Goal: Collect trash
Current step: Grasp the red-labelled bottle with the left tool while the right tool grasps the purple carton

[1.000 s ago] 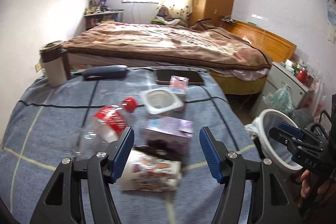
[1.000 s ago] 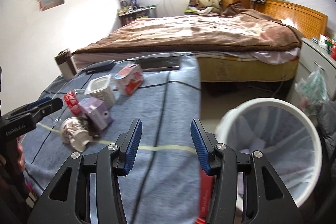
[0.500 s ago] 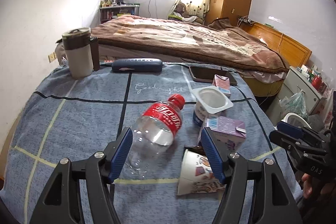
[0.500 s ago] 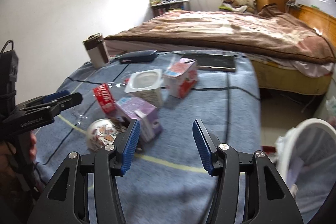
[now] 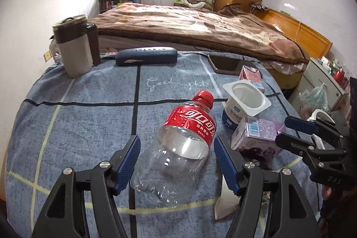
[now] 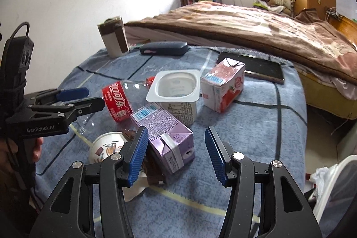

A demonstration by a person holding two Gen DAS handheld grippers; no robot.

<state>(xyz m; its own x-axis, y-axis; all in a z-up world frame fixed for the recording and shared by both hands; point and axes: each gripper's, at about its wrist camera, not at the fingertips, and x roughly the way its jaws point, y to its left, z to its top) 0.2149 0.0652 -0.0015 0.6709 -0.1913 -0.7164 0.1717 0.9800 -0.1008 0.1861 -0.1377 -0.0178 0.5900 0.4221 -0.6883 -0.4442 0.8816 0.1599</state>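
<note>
An empty clear bottle [image 5: 178,148] with a red label lies on the blue cloth; it also shows in the right wrist view [image 6: 116,102]. My left gripper [image 5: 176,160] is open, its jaws on either side of the bottle's lower half. A purple carton [image 6: 165,135], a white yogurt cup [image 6: 176,93], a pink strawberry carton [image 6: 223,86] and a tipped paper cup [image 6: 107,148] lie close together. My right gripper [image 6: 176,153] is open, its jaws around the purple carton's near end.
A white trash bin [image 6: 334,184] stands on the floor at the right. A thermos mug [image 5: 73,48], a dark glasses case [image 5: 145,56] and a phone [image 5: 225,64] sit at the table's far side. A bed [image 5: 200,26] lies beyond.
Both grippers swung left from the bin side and came closer to the trash. The left now brackets the bottle and the right brackets the purple carton. Both stayed open.
</note>
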